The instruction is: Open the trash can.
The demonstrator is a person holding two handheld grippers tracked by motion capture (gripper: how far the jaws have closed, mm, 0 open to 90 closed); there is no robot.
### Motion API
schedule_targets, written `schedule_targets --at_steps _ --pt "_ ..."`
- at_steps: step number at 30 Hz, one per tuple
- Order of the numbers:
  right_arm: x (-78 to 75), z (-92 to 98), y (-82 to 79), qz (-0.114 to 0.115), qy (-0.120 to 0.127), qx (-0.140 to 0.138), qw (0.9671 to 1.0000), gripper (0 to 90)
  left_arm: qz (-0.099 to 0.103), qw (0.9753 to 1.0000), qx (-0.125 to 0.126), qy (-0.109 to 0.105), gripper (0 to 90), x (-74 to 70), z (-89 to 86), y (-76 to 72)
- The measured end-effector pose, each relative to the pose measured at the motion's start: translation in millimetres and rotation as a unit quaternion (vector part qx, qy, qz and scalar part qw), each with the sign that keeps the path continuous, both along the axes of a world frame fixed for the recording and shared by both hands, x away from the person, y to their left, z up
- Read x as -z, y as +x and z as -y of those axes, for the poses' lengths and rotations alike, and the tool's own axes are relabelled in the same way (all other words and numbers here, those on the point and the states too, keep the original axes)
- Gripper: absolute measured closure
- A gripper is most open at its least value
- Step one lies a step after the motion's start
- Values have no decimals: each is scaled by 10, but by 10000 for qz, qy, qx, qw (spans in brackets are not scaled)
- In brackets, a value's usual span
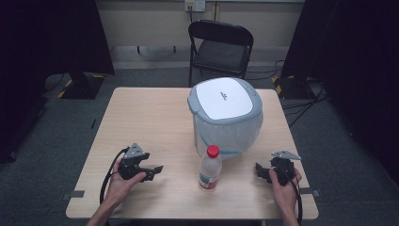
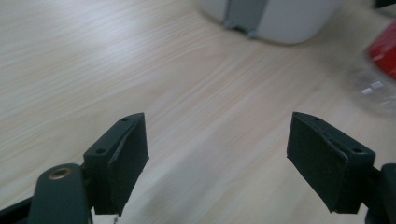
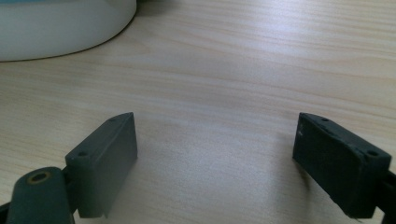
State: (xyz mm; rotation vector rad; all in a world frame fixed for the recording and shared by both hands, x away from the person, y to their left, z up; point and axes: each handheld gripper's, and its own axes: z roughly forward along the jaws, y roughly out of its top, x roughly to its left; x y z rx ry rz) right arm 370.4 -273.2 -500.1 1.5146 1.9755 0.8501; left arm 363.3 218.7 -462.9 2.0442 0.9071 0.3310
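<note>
A white and grey lidded bin (image 1: 227,114) with a plastic liner stands on the wooden table (image 1: 146,117), right of centre. In front of it stands a clear plastic bottle (image 1: 209,168) with a red cap. My left gripper (image 1: 151,173) rests low at the front left, open, with nothing between its jaws. Its own view has the bin's base (image 2: 275,18) ahead and the blurred bottle (image 2: 380,70) at the right edge. My right gripper (image 1: 262,171) sits at the front right, open and empty, with the bin's base (image 3: 60,28) at its upper left.
A black folding chair (image 1: 220,47) stands behind the table. Dark stands and cables (image 1: 301,89) lie on the floor at both far corners. Bare tabletop spreads to the left of the bin.
</note>
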Motion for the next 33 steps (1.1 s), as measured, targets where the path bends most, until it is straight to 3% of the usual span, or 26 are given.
schedule_targets --at_steps 2,3,6,7,8,10,11,12,14,16,19,21,23,26,28,33 --pt "0 -8 2 0 11 -17 10000 125 25 9996 227 -170 201 -64 104 -49" --pt "0 -8 2 0 11 -17 10000 125 25 9996 227 -170 201 -64 104 -49" --pt "0 -24 6 2 -4 -74 10000 125 104 9973 688 -218 198 -145 363 -155" --pt "0 -24 6 2 -4 -74 10000 125 104 9973 688 -218 198 -145 363 -155" --pt "0 -33 8 0 9 -78 10000 125 109 9948 928 -397 200 -164 480 -208" --pt "0 -34 8 0 9 -84 10000 125 90 9936 1028 -459 201 -179 536 -231" --pt "-1 -38 9 -6 12 -93 10000 125 74 9911 1214 -539 201 -203 639 -268" --pt "0 -38 10 -4 7 -99 10000 125 74 9911 1214 -539 202 -203 639 -268" --pt "0 -41 12 -7 12 -121 9999 125 137 9877 1470 -510 199 -202 799 -339" --pt "0 -42 12 -6 9 -128 9999 125 147 9858 1587 -524 182 -192 893 -368" --pt "0 -42 13 -5 8 -128 9999 125 136 9844 1675 -516 165 -186 974 -380" --pt "-1 -43 12 -6 8 -127 9999 125 259 9832 1712 -586 163 -201 1063 -382" --pt "-2 -48 13 -12 12 -141 9999 125 494 9823 1745 -465 165 -219 1116 -388" --pt "-1 -53 15 -9 12 -181 9998 125 417 9814 1795 -545 167 -216 1173 -359" --pt "-1 -63 23 -11 8 -214 9998 125 499 9808 1832 -449 166 -194 1275 -323" --pt "0 -64 25 -5 2 -245 9997 125 535 9810 1789 -529 169 -152 1370 -273"
